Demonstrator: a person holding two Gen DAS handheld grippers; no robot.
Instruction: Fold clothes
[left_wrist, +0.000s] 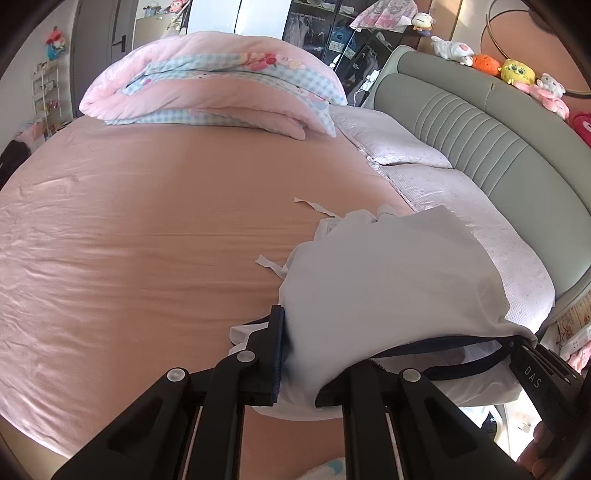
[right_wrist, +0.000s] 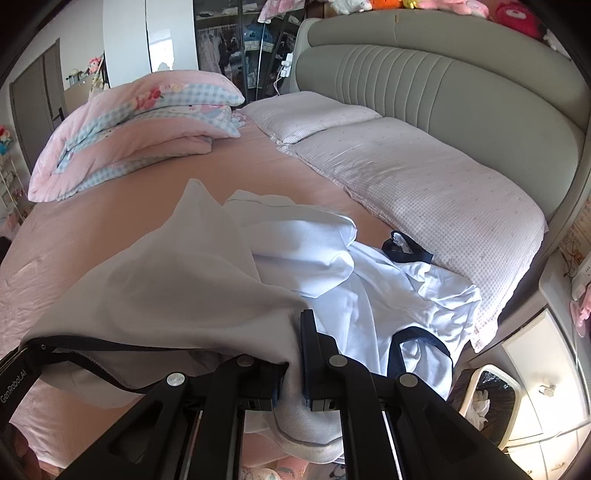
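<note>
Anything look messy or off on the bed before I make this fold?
Yes. Behind the white garment held by both grippers, left and right, a second white garment with navy trim lies crumpled and spills onto the pillow. Nothing looks damaged.

Open sheet (left_wrist: 129, 240) left of garment (left_wrist: 388, 280); folded quilt (left_wrist: 214, 85) blocks far side, pillows (right_wrist: 424, 184) and headboard (right_wrist: 461, 85) block right.
</note>
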